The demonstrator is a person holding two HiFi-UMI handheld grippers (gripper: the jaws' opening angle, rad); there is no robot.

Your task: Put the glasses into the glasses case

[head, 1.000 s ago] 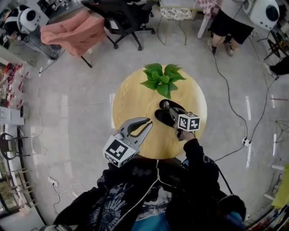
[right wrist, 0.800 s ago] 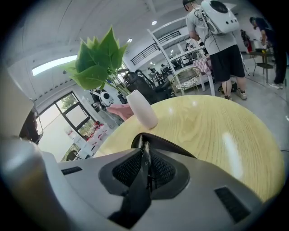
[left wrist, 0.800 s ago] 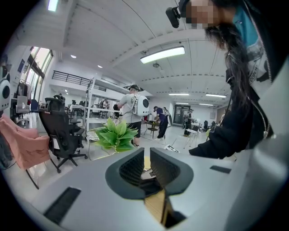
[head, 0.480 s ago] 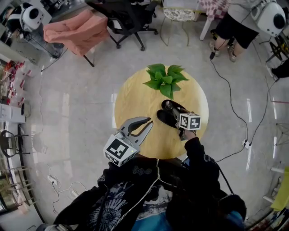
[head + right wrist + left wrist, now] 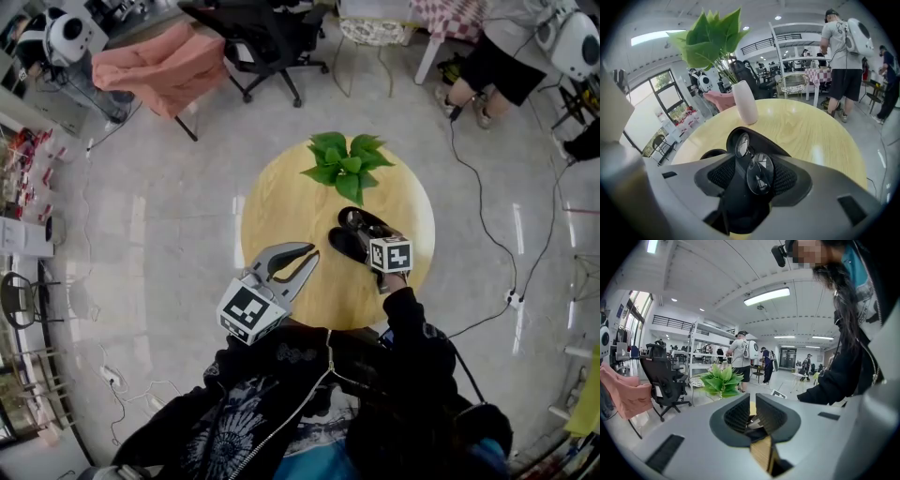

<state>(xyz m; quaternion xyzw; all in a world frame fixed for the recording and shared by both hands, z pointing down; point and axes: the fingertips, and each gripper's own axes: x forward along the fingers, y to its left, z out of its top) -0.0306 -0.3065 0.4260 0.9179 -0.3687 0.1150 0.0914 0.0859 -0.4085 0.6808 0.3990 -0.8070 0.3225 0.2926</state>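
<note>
Waiting near the person over the desk (image 5: 281, 206) edge, the left hand-held gripper (image 5: 305, 261) has its jaws almost together and holds nothing. A bit farther in, the right hand-held gripper (image 5: 754, 174) is opening its jaws wide. The glasses (image 5: 750, 157) sit between them, and the pads do not seem to squeeze them. The glasses look like they lie in the open black glasses case (image 5: 345, 246). So the putting-in looks nearly done. Closing the case may be left. The green plant (image 5: 345, 164) stands behind.
</note>
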